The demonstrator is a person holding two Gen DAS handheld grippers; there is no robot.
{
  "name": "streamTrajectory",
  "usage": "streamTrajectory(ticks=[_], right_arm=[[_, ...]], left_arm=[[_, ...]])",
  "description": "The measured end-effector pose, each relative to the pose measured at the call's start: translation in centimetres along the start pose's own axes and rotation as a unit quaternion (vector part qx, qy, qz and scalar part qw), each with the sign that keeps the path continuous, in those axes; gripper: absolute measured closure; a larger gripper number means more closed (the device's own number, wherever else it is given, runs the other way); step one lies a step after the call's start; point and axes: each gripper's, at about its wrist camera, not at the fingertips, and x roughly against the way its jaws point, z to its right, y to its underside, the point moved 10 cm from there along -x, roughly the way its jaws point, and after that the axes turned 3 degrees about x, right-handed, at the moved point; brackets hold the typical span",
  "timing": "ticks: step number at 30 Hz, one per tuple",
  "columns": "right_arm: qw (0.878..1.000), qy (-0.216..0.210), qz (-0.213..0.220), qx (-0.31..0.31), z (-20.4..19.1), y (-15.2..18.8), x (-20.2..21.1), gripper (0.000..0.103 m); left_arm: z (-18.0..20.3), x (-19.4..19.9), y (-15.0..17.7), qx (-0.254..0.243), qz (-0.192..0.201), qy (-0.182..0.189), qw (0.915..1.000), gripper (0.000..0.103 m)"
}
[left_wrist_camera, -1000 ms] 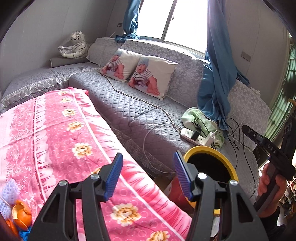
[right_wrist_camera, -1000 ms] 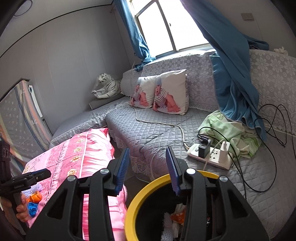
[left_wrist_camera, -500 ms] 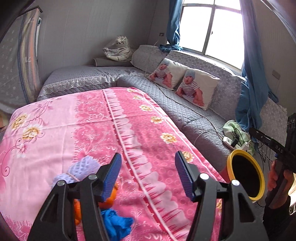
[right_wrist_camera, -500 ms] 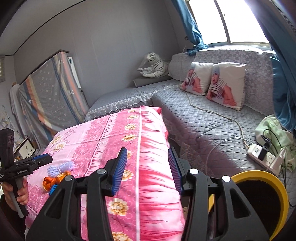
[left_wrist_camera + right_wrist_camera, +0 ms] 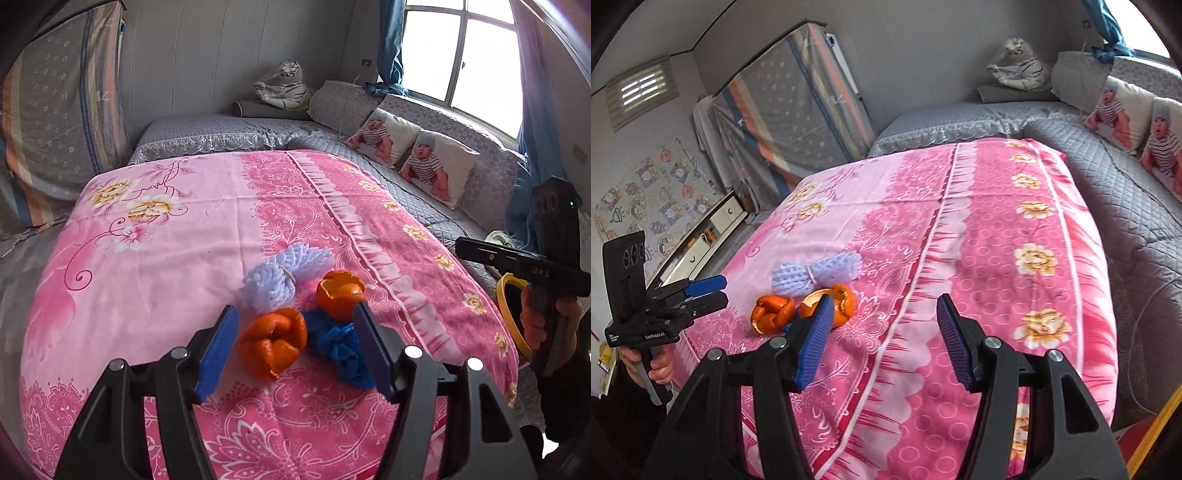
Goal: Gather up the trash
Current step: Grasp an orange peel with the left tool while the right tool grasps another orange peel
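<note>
Trash lies on a pink flowered cloth (image 5: 155, 258): a curled orange peel (image 5: 273, 341), a cup-shaped orange peel (image 5: 340, 295), a crumpled blue wrapper (image 5: 341, 347) and a lilac foam net (image 5: 284, 275). My left gripper (image 5: 295, 347) is open and empty, its jaws on either side of the curled peel and the blue wrapper. My right gripper (image 5: 882, 332) is open and empty over the cloth, right of the pile. In the right wrist view the peels (image 5: 774, 312) and the net (image 5: 816, 275) lie left of its left finger. A yellow-rimmed bin (image 5: 511, 314) stands past the table's right edge.
A grey quilted corner sofa (image 5: 229, 129) wraps the far and right sides, with baby-print pillows (image 5: 436, 166) and a toy tiger (image 5: 284, 85). A covered mattress (image 5: 798, 103) leans on the left wall. The right gripper (image 5: 535, 269) shows at the right of the left wrist view.
Both grippers swung left from the bin and sofa to the pink table. The left gripper came down close to the trash pile, which now sits between its jaws. Both stayed open.
</note>
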Motion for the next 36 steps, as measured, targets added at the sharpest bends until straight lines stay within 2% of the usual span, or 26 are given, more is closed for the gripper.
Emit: streamTrajectory(ticks=[6,12,18,33,36], right_arm=[[0.997,-0.046,-0.055,0.015,-3.6,0.9,-5.0,0.048],[0.994,-0.052,-0.09,0.044,-5.9,1.6,-7.8,0.045],[0.991,-0.052,-0.106,0.055,-6.4,1.6,-9.0,0.039],[0.988,-0.04,-0.134,0.059,-5.7,2.1,-11.8,0.038],[0.988,-0.04,-0.138,0.054,-5.5,2.2,-12.3,0.038]], left_arm=[[-1.8,-1.4,2.2,0.013,-0.031,-0.001,0.9994,0.042],[-2.8,-2.8,2.9,0.025,-0.046,0.004,0.9986,0.042],[-2.6,-4.4,3.4,0.021,-0.066,0.016,0.9974,0.042],[-2.1,-7.2,3.4,0.011,-0.098,0.027,0.9948,0.042],[-2.1,-7.6,3.6,0.01,-0.106,0.026,0.994,0.049]])
